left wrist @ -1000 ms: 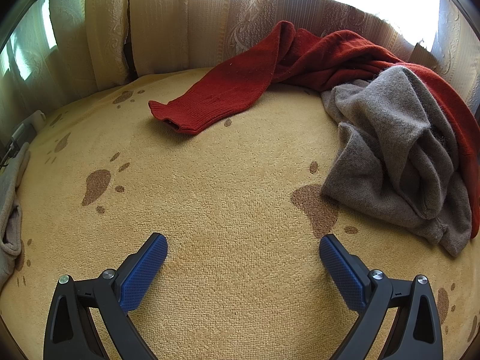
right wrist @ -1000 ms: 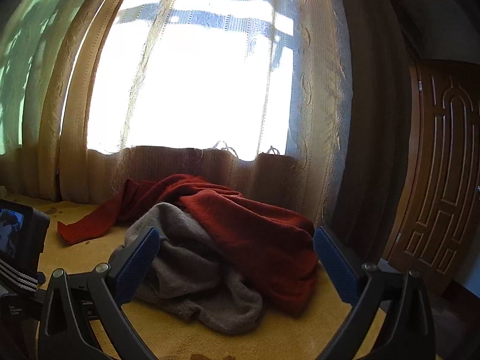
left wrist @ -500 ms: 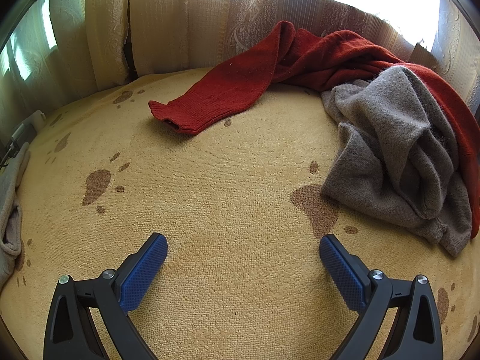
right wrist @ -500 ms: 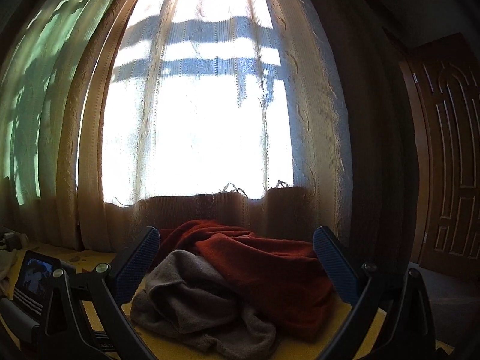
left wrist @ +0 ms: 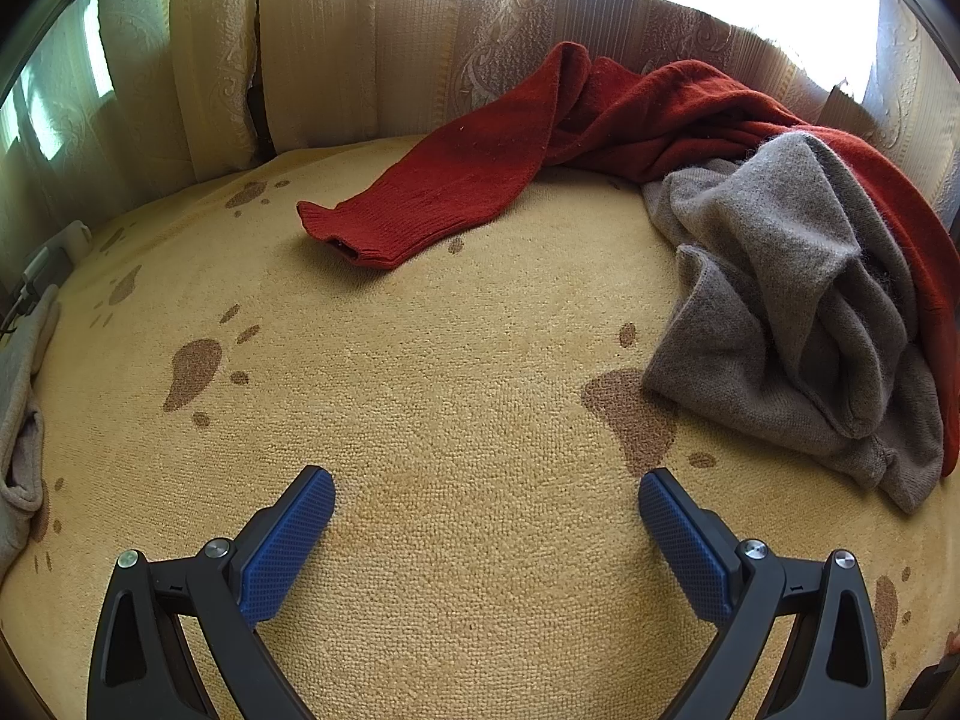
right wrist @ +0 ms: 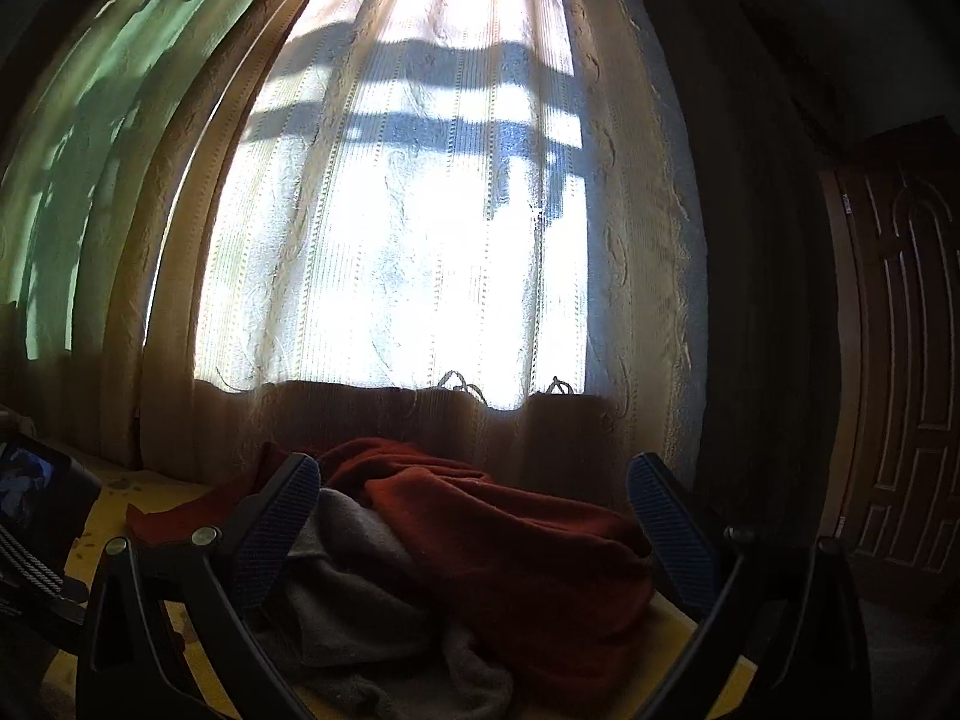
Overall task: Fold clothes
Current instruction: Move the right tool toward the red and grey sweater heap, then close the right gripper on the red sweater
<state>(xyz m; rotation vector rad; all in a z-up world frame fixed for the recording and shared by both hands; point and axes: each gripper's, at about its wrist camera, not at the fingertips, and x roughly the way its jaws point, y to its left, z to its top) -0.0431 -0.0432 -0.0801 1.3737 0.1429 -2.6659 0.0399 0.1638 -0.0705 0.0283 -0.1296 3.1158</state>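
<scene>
Left wrist view: the left gripper [left wrist: 486,531] sits at 6 o'clock with its blue-padded jaws wide apart and empty over the yellow terry cover with brown paw prints [left wrist: 420,420]. The crumpled red knit sweater [left wrist: 660,114] lies from 12 to 2 o'clock against the cream patterned curtain [left wrist: 312,48], one sleeve stretched flat toward 11 o'clock. The rumpled grey knit sweater [left wrist: 792,324] lies at 3 o'clock, resting partly on the red one. A pale grey cloth [left wrist: 18,420] lies at the 9 o'clock edge. Right wrist view: the right gripper [right wrist: 471,531] is at 6 o'clock, jaws wide apart and empty, framing both sweaters. The red sweater [right wrist: 510,540] drapes over the grey one [right wrist: 360,612] at 6 o'clock. The backlit curtain [right wrist: 390,210] fills 12 o'clock; a brown panelled wooden door [right wrist: 900,348] stands at 3 o'clock.
</scene>
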